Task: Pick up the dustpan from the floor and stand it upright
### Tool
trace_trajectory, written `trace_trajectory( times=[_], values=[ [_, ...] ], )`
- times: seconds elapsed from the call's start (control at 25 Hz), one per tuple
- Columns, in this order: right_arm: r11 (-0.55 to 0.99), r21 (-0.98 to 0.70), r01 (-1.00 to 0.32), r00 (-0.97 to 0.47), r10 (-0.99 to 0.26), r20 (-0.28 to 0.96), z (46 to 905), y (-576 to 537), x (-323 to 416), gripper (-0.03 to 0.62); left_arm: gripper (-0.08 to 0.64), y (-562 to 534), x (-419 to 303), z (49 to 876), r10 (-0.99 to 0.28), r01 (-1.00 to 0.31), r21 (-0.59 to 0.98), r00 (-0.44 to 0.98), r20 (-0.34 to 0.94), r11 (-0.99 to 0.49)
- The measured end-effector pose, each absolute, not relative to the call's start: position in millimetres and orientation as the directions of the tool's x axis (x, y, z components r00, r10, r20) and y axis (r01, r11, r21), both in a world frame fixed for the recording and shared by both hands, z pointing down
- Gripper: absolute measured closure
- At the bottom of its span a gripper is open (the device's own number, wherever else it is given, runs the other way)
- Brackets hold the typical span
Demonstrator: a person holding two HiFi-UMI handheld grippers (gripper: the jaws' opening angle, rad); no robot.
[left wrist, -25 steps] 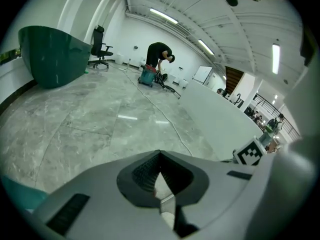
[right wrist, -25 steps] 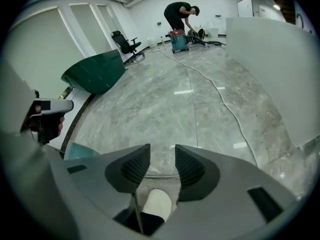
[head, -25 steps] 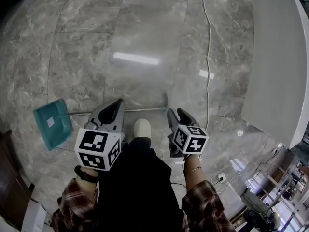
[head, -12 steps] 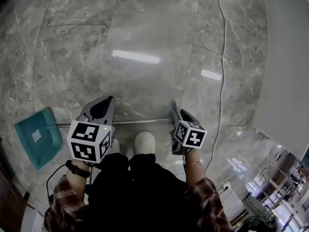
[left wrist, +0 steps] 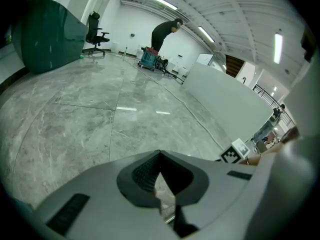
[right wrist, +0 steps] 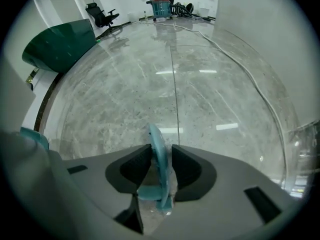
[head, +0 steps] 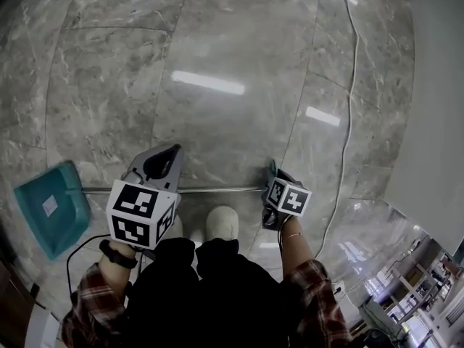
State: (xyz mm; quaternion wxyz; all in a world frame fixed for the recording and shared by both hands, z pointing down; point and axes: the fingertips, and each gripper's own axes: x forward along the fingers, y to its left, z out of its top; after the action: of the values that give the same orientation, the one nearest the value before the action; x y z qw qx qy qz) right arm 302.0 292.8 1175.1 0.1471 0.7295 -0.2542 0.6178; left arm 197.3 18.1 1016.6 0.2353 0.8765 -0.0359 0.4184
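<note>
The dustpan lies on the marble floor, its teal pan [head: 45,209] at the left and its thin metal handle [head: 217,189] running right. My right gripper [head: 275,183] is at the handle's far end, shut on the teal grip [right wrist: 159,169], which stands between the pads. My left gripper [head: 163,162] hovers over the middle of the handle with its tips touching and nothing clamped. A short piece of the rod [left wrist: 169,219] shows through the gap behind those tips.
A white cable [head: 348,85] snakes over the floor at the right, beside a white wall [head: 435,85]. The person's shoe [head: 221,223] is just behind the handle. A dark green rounded object [left wrist: 47,34], an office chair [left wrist: 95,26] and a bending person [left wrist: 162,31] are far off.
My right gripper has come down onto the handle's end and closed on the teal grip. The left gripper has stayed shut above the rod. The view has shifted, with the pan further left.
</note>
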Motion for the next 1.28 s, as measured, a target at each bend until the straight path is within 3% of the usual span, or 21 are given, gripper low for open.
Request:
trace_trajectory(
  times=[0.16,0.6,1.28],
  values=[
    [-0.833,-0.091,-0.546,0.131,-0.193,0.972,1171,293,300,0.493,0.559,9,197,1015,0.128,-0.271,0.387,0.652,0.747,-0.881],
    [-0.838,-0.109,-0.534,0.157,-0.225,0.962,1085,262,317,0.494,0.558,-1,199,940,0.118,-0.287,0.403,0.67,0.733,-0.869],
    [-0.8,-0.181,-0.572,0.223,-0.363,0.905,793,209,323,0.469,0.559,-4,166,673,0.016,-0.373,0.409,0.722,0.692,-0.833]
  ],
)
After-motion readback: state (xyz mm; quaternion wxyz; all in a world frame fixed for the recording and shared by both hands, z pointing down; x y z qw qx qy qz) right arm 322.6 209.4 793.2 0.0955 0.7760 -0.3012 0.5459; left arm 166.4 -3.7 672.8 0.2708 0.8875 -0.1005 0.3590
